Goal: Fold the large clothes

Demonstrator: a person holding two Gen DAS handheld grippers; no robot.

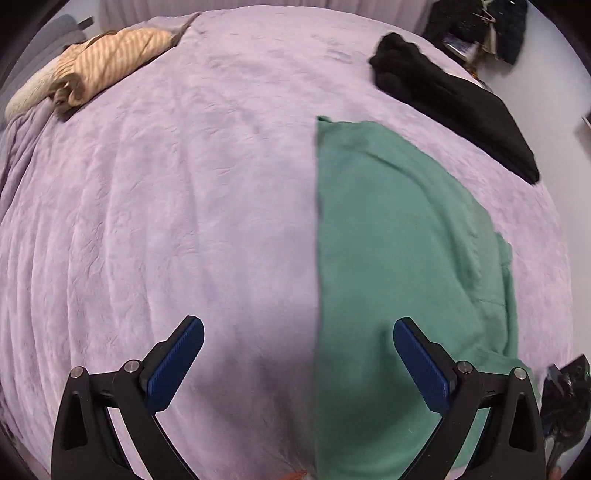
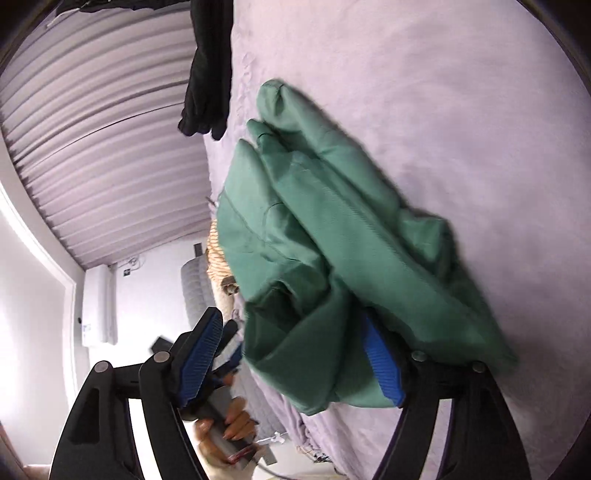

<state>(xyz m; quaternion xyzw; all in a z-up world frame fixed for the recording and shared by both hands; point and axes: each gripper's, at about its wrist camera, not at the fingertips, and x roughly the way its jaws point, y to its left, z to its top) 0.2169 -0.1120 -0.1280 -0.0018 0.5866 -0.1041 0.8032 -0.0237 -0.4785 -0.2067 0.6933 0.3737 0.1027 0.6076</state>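
A green garment (image 1: pixel 388 258) lies folded on the lilac bedspread (image 1: pixel 166 192), with a straight edge on its left. My left gripper (image 1: pixel 299 356) points down over that edge and is open and empty: one pad sits over the bare bedspread, the other over the green cloth. In the right wrist view the green garment (image 2: pixel 332 240) is bunched in thick folds. My right gripper (image 2: pixel 291 356) is open around the garment's near end. The cloth drapes against the right pad (image 2: pixel 382 363) and stands clear of the left pad (image 2: pixel 201 356).
A black garment (image 1: pixel 454 107) lies at the bed's far right, and a tan striped garment (image 1: pixel 110 59) at the far left corner. Dark items (image 1: pixel 480 26) are piled beyond the bed. A hand (image 2: pixel 229 424) grips the other tool's handle beside a pleated curtain (image 2: pixel 92 129).
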